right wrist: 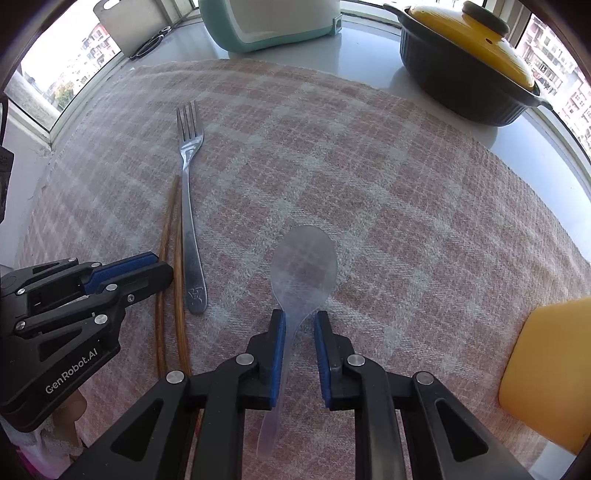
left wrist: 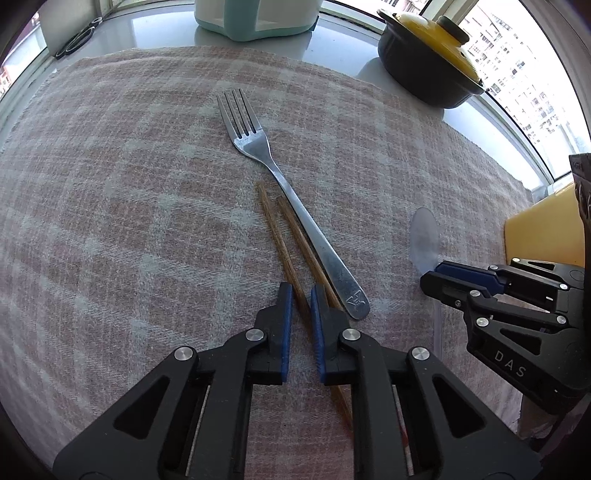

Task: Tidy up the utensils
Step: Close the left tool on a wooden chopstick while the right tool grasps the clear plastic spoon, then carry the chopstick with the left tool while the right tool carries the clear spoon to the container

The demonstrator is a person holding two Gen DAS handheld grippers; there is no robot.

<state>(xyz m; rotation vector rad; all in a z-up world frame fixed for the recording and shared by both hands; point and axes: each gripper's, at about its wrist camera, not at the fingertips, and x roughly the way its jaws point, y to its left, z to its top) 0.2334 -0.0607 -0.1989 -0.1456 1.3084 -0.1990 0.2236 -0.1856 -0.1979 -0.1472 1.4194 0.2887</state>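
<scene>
The left hand-held gripper stood a little open around one chopstick, not squeezing it. The right hand-held gripper stood a little open around the clear spoon, which lay flat on the checked cloth. Farther off, the fork lay beside the chopsticks. The lining-up step looked nearly done. Next, each hand should lift away gently.

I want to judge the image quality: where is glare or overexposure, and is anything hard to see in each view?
Left wrist view: the windows are blown out white, the grey counter reflects light, and the clear spoon almost fades into the cloth. Right wrist view: the windows are again overexposed; the spoon is see-through but readable. Both views bend straight lines near the edges.
</scene>
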